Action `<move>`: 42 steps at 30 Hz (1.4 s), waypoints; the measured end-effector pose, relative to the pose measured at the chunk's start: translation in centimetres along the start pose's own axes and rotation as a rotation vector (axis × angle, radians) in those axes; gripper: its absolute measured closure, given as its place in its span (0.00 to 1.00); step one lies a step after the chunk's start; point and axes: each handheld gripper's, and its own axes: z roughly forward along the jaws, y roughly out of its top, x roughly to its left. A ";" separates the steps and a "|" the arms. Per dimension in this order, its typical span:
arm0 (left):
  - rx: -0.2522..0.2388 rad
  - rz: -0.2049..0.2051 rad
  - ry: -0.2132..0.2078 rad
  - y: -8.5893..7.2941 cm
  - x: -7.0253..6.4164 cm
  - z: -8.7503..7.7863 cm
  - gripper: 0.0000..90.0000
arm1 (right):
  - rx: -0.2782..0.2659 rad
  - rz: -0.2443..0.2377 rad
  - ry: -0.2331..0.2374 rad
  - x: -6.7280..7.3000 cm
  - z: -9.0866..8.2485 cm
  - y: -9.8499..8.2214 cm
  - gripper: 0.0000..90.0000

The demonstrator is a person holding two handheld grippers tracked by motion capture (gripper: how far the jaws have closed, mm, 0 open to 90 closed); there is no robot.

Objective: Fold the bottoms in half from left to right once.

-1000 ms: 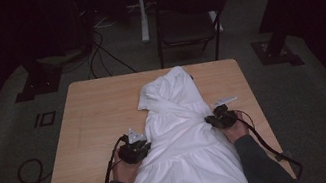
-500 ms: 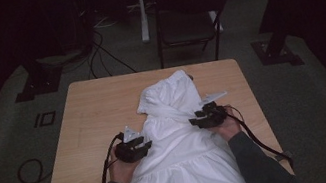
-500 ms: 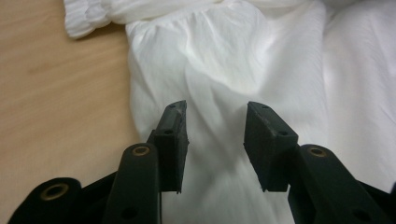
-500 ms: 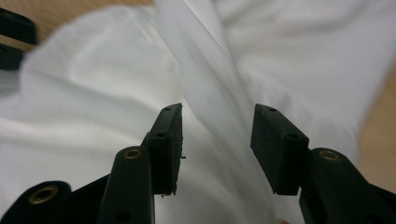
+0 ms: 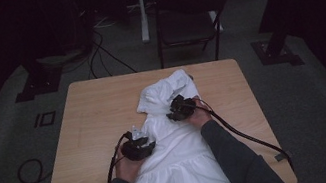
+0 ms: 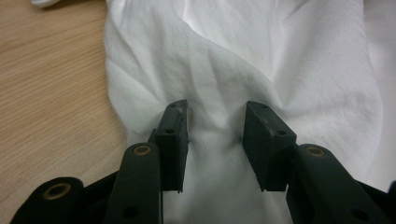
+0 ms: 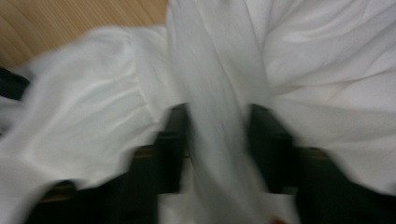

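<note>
A white garment (image 5: 179,165) lies lengthwise on the wooden table (image 5: 89,114), its top bunched near the middle. My left gripper (image 5: 140,141) rests on the garment's left edge. In the left gripper view its jaws (image 6: 215,109) have just opened and stand apart over a low ridge of the cloth (image 6: 280,56), not pressing it. My right gripper (image 5: 177,109) sits on the upper part of the garment. In the blurred right gripper view its jaws (image 7: 218,114) have just been closing, and a taut band of the white cloth (image 7: 327,56) fills the gap between them.
A dark folding chair (image 5: 189,21) stands behind the table's far edge. Black stand bases (image 5: 35,86) (image 5: 275,49) sit on the grey carpet at either side. The right gripper's cable (image 5: 244,133) trails over the table's right front. Bare wood (image 5: 95,123) lies left of the garment.
My right gripper has swept from the garment's right edge inward to the left, and the cloth on that side has come with it. The left gripper has stayed in place.
</note>
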 end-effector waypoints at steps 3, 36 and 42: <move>-0.015 -0.002 -0.006 -0.3 0.0 -0.1 0.65 | -0.105 0.069 0.009 -1.1 -1.6 0.3 0.96; -0.062 0.082 -0.034 1.9 -1.6 -2.5 0.56 | -0.153 0.302 -0.066 -6.0 -6.0 -5.9 0.59; 0.034 0.032 -0.032 1.6 -0.6 1.1 0.57 | -0.222 0.125 -0.017 -3.5 -6.1 -2.7 0.61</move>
